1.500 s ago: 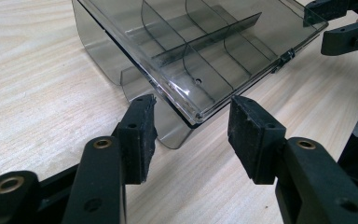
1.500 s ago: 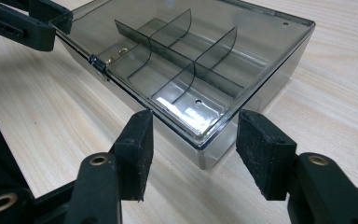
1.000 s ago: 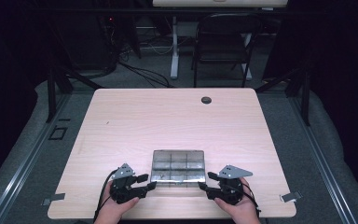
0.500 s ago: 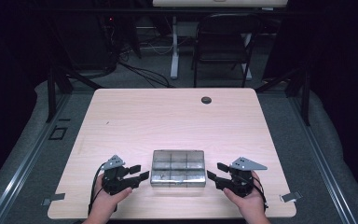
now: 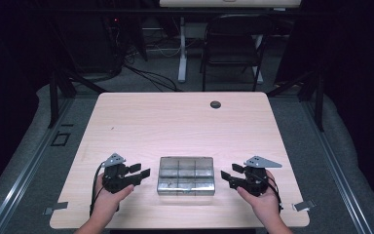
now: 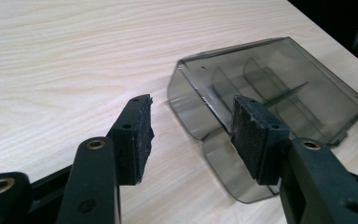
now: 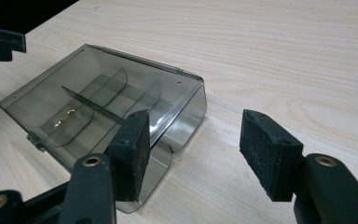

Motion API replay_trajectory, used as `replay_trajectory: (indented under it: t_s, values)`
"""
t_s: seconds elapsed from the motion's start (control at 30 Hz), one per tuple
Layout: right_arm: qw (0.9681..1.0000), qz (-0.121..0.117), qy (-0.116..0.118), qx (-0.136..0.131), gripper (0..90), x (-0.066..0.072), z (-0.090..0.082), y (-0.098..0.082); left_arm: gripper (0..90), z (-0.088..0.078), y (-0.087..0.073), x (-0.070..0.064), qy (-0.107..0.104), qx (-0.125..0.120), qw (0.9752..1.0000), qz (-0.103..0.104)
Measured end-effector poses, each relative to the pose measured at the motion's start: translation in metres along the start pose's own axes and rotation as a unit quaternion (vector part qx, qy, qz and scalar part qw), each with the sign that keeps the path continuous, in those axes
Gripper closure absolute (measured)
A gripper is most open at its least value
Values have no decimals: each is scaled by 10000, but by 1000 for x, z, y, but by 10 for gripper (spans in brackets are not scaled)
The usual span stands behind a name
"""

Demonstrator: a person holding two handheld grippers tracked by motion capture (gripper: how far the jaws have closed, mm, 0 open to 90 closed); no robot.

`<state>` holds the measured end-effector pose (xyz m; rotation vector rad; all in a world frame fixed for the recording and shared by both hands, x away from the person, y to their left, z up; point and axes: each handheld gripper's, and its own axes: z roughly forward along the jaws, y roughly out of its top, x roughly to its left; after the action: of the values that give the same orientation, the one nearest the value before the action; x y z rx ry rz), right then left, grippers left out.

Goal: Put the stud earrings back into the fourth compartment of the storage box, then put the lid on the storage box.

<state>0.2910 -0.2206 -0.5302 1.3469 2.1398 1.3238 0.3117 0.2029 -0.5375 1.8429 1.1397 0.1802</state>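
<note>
Near the table's (image 5: 175, 122) six-o'clock edge lies the smoky compartment box (image 5: 186, 175); the left gripper (image 5: 139, 174) at its nine o'clock and the right gripper (image 5: 229, 174) at its three o'clock both gape empty, just clear of its ends; bare wood stretches toward twelve.

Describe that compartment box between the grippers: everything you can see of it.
The compartment box is smoky, see-through plastic, rectangular with rounded corners, lid closed. Inner dividers split it into a grid of compartments; a few small gold-coloured bits show in one. It lies flat on the table near the front edge. The left gripper and right gripper flank it, open, neither touching.
</note>
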Motion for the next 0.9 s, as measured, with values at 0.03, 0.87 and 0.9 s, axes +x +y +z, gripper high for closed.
replay_trajectory:
  t_s: [0.03, 0.87, 0.9]
  values:
    - [10000, 8, 3, -10, 427, -1, 1, 0, 485, 0, 1, 2, 19, -3, 10000, -29]
    - [9959, 489, -760, 1, 420, -49, 0, -8, 484, 15, 3, 29, 489, 7, 9986, -218]
    - [9956, 507, -793, 4, 420, -51, 0, -9, 484, 15, 3, 29, 505, 10, 9985, -223]
